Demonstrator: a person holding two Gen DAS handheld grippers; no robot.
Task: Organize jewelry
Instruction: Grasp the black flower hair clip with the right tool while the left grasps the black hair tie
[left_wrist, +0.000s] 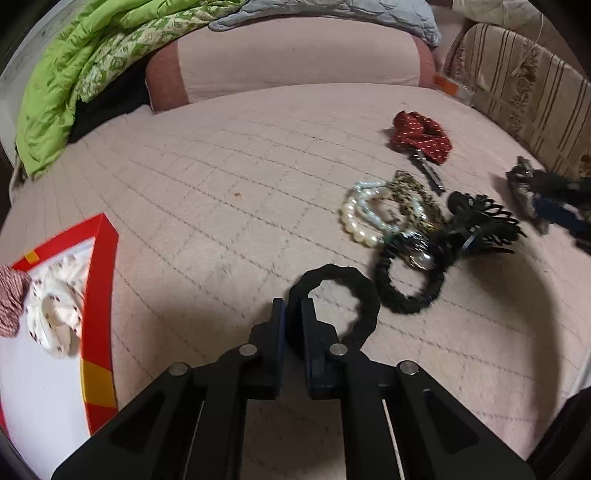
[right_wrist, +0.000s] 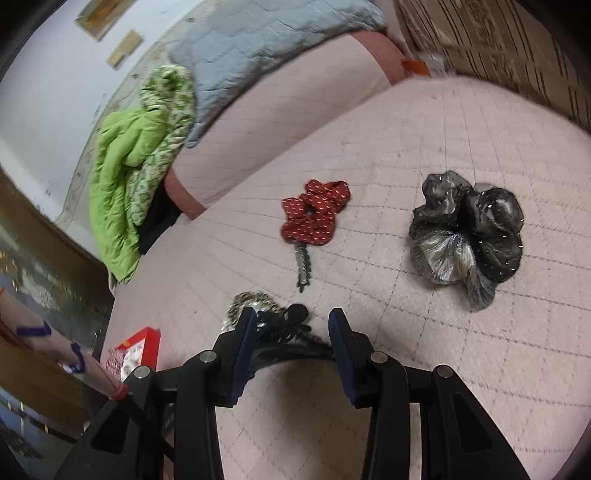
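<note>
My left gripper (left_wrist: 293, 317) is shut on a plain black hair tie (left_wrist: 354, 291), held just above the pink quilted bed (left_wrist: 207, 192). To its right lie a ribbed black hair tie (left_wrist: 406, 288), pearl bracelets (left_wrist: 364, 218), a leopard-print piece (left_wrist: 410, 192), a black claw clip (left_wrist: 480, 225) and a red dotted scrunchie (left_wrist: 421, 136). A red-rimmed white box (left_wrist: 99, 295) at the left holds a cream scrunchie (left_wrist: 55, 314) and a red checked one (left_wrist: 11, 299). My right gripper (right_wrist: 291, 325) is open above the black claw clip (right_wrist: 288, 328). A grey-black sheer scrunchie (right_wrist: 469, 236) lies to its right.
A pink bolster (left_wrist: 295, 55) lies at the head of the bed, with a green blanket (left_wrist: 74, 74) to its left and a grey quilt (left_wrist: 332, 11) behind. A striped cushion (left_wrist: 528, 96) borders the right side. A metal hair clip (right_wrist: 303, 266) lies below the red scrunchie (right_wrist: 314, 214).
</note>
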